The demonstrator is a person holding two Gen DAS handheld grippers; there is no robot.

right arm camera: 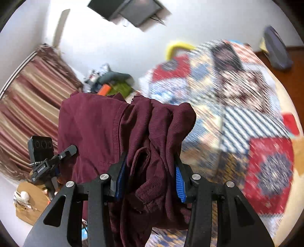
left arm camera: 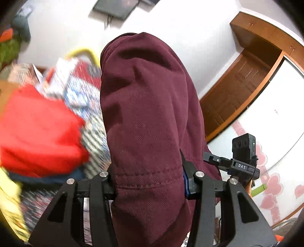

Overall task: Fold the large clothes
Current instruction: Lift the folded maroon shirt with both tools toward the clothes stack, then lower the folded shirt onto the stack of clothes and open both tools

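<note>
A large maroon garment [left arm camera: 148, 114] fills the middle of the left wrist view, draped over and clamped in my left gripper [left arm camera: 150, 182]. In the right wrist view the same maroon garment [right arm camera: 117, 129] is bunched between the blue pads [right arm camera: 179, 186] of my right gripper [right arm camera: 150, 176], which is shut on it. Both grippers hold it up above the bed. The other gripper shows at each view's edge, the right one [left arm camera: 243, 163] and the left one [right arm camera: 45, 161].
A bed with a patterned patchwork quilt [right arm camera: 237, 106] lies below. A red garment [left arm camera: 38, 133] and a yellow one [left arm camera: 9, 199] lie on it at the left. A wooden wardrobe [left arm camera: 247, 76], striped curtains [right arm camera: 28, 98] and a wall-mounted screen [right arm camera: 133, 11] surround the bed.
</note>
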